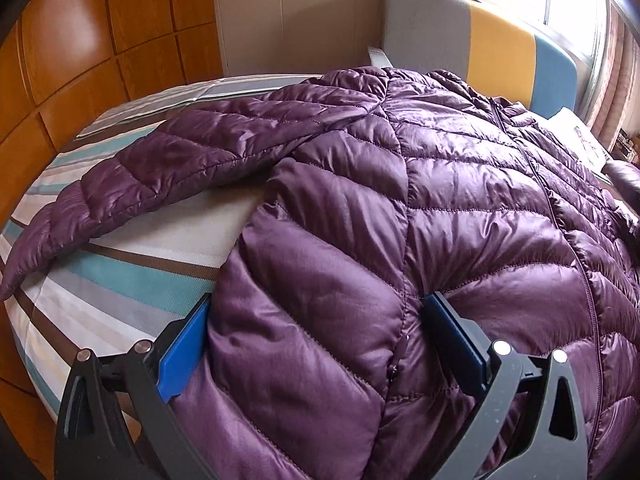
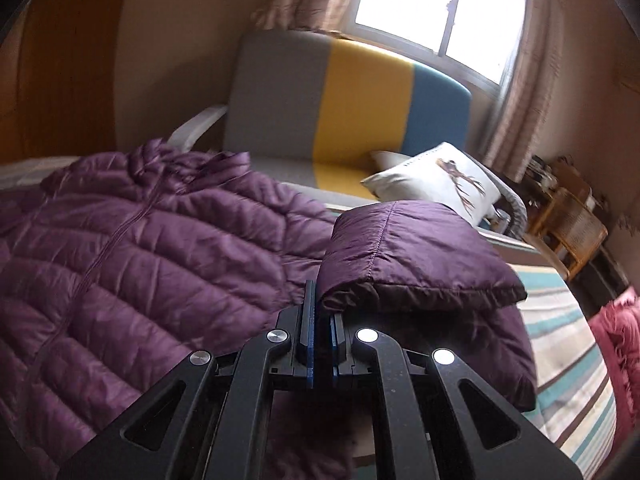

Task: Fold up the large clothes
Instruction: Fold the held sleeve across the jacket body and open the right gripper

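A purple quilted down jacket (image 1: 400,200) lies front up, zipped, on a striped bed sheet (image 1: 100,280). One sleeve (image 1: 160,168) stretches out to the left over the sheet. My left gripper (image 1: 320,320) stands open and wide at the jacket's lower side. A puffy fold of jacket bulges between its blue pads (image 1: 184,344). In the right wrist view, my right gripper (image 2: 320,292) is shut on the cuff of the other sleeve (image 2: 412,252). It holds the cuff lifted beside the jacket body (image 2: 140,260).
A grey, yellow and blue armchair (image 2: 360,100) stands past the bed with a white printed cushion (image 2: 440,176) on it. A wicker stand (image 2: 568,224) is at the right, a pink fluffy item (image 2: 616,352) by the bed's right edge, and wooden wardrobe panels (image 1: 80,40) to the left.
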Demonstrator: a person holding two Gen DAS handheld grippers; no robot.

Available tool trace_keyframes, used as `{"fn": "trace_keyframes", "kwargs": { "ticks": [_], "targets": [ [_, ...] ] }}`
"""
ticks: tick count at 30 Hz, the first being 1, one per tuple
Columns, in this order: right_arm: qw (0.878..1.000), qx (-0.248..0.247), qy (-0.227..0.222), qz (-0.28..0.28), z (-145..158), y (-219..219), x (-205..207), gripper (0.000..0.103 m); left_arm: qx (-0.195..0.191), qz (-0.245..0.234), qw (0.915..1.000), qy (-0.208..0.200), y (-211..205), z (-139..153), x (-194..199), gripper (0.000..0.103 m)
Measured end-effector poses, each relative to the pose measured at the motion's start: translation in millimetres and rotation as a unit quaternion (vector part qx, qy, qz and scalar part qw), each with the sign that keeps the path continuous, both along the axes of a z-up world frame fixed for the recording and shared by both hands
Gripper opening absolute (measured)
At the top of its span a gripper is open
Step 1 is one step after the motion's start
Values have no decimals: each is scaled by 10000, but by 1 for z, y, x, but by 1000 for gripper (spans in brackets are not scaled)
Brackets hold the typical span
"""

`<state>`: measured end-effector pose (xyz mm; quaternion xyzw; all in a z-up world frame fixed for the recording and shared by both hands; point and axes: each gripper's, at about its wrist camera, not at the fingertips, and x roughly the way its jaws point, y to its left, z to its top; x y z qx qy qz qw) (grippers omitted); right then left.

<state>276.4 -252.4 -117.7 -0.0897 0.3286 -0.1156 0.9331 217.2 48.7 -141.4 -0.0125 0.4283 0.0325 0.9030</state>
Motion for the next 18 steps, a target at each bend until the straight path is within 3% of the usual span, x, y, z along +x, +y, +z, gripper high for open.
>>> {"fn": "trace_keyframes", "kwargs": {
  "ticks": [9,13,18],
  "targets": [
    [9822,-1321,297,1301,-21,87,1,6,-7,0,10000,-10,0,0,0,101],
    [9671,-1707,192,1876,-23,115,-5,6,-22,-2,10000,-6,0,1,-1,101],
    [9405,-2238,376,2528,-41,142,-15,6,-24,-2,10000,-10,0,0,-1,101]
  ]
}}
